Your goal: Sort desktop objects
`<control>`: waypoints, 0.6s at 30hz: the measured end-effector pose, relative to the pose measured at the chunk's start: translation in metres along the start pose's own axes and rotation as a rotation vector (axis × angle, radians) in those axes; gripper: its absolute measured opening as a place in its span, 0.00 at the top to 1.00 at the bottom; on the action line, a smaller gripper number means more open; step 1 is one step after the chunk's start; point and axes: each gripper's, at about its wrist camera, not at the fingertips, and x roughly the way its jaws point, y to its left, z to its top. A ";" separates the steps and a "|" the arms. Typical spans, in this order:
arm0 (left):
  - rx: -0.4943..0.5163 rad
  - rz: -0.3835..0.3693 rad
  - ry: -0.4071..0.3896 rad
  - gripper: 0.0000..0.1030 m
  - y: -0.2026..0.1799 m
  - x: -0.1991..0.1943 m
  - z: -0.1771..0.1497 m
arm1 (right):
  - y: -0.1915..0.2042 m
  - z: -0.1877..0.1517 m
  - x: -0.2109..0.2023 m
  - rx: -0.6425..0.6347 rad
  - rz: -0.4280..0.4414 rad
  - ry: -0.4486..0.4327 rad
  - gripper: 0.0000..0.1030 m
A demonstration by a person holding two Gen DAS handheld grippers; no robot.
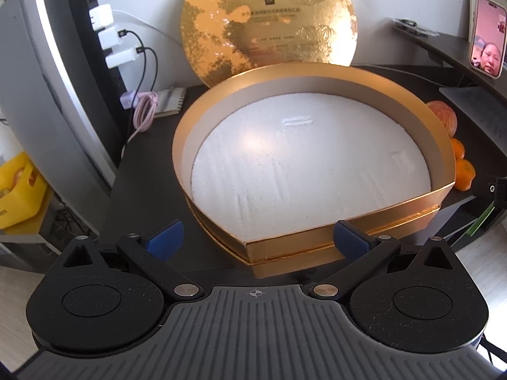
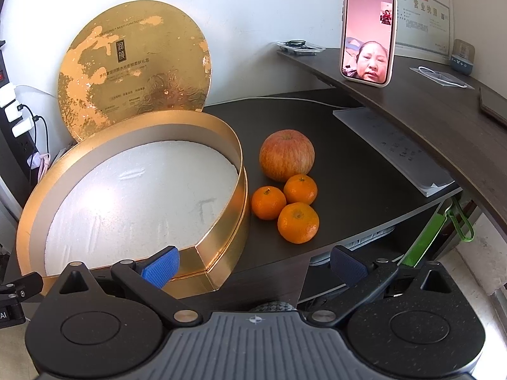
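A round gold box (image 1: 443,158) (image 2: 240,183) with a white foam floor lies open on the dark desk. Its gold lid (image 1: 269,15) (image 2: 133,63) leans upright against the wall behind it. To the right of the box sit an apple (image 2: 286,155) (image 1: 443,117) and three tangerines (image 2: 298,221) (image 1: 464,174), touching one another. My left gripper (image 1: 258,239) hangs open in front of the box's near corner, with only that corner showing between its blue pads. My right gripper (image 2: 253,264) is open wide, short of the fruit, its left pad (image 2: 161,267) over the box's near wall.
A phone (image 2: 367,36) (image 1: 488,38) stands lit on a raised curved shelf (image 2: 427,107) at the right, with a framed certificate (image 2: 418,15) behind. Papers (image 2: 396,148) lie under the shelf. A power strip with chargers (image 1: 107,38), a pink cable (image 1: 144,110) and a notepad (image 1: 171,101) sit at the left.
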 end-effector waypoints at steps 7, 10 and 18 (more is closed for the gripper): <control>-0.026 -0.029 0.004 0.00 0.004 0.000 0.002 | 0.001 0.000 0.002 -0.003 0.011 0.000 0.00; -0.016 -0.015 0.001 0.00 0.001 -0.002 0.003 | 0.001 0.000 0.002 -0.003 0.015 -0.001 0.00; -0.011 -0.016 0.002 0.00 0.001 0.001 0.002 | 0.000 0.003 0.001 -0.007 0.019 -0.001 0.00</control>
